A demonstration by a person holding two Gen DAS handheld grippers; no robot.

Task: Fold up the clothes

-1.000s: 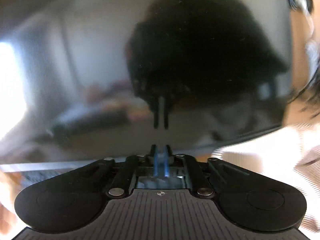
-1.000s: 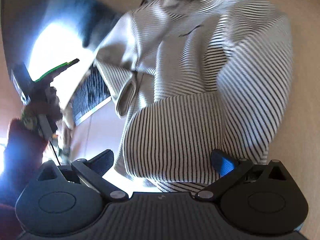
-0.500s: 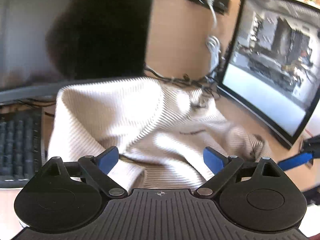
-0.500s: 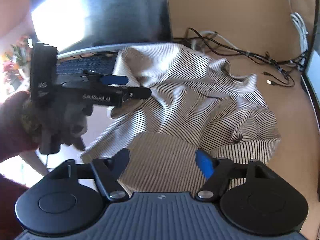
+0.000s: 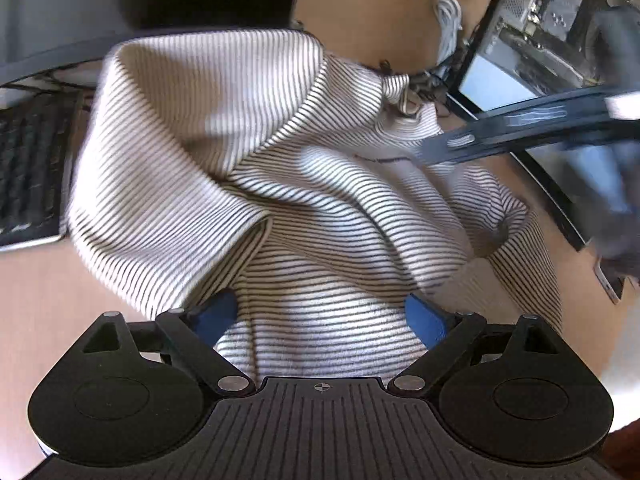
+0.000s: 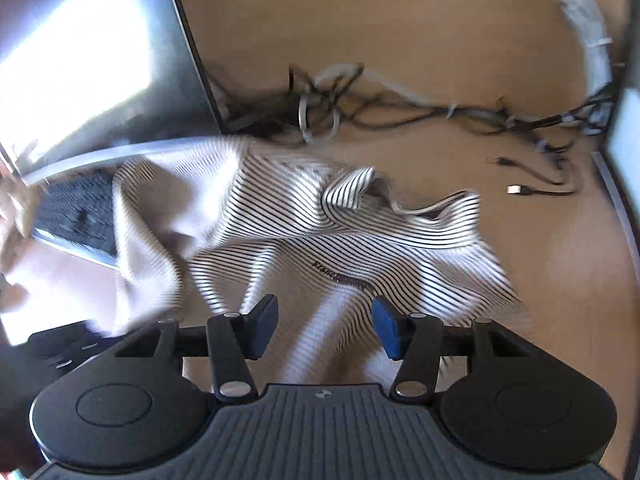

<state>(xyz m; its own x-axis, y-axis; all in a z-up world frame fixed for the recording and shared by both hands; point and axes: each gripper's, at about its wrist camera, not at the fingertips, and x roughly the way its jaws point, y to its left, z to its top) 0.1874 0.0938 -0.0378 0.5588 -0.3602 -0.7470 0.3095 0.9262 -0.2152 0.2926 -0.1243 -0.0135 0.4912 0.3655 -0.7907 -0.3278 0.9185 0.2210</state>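
A rumpled cream knit top with thin dark stripes (image 5: 328,208) lies heaped on the tan wooden desk (image 6: 400,32), one edge over a black keyboard (image 5: 28,176). The left gripper (image 5: 322,316) is spread wide over it, gripping nothing. The right gripper (image 6: 324,326) has just been closing, cloth between its blue pads (image 6: 386,326), untouched.

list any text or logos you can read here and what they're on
Nothing reads cleanly.
Small dark print on the striped shirt: a short line of letters, too blurred to make out.
Keys of the keyboard: too small and dark to read.
White marks on the right gripper, seen from the left wrist view: motion-smeared, unreadable.
Round emblem on the left gripper body: a symbol, no letters.
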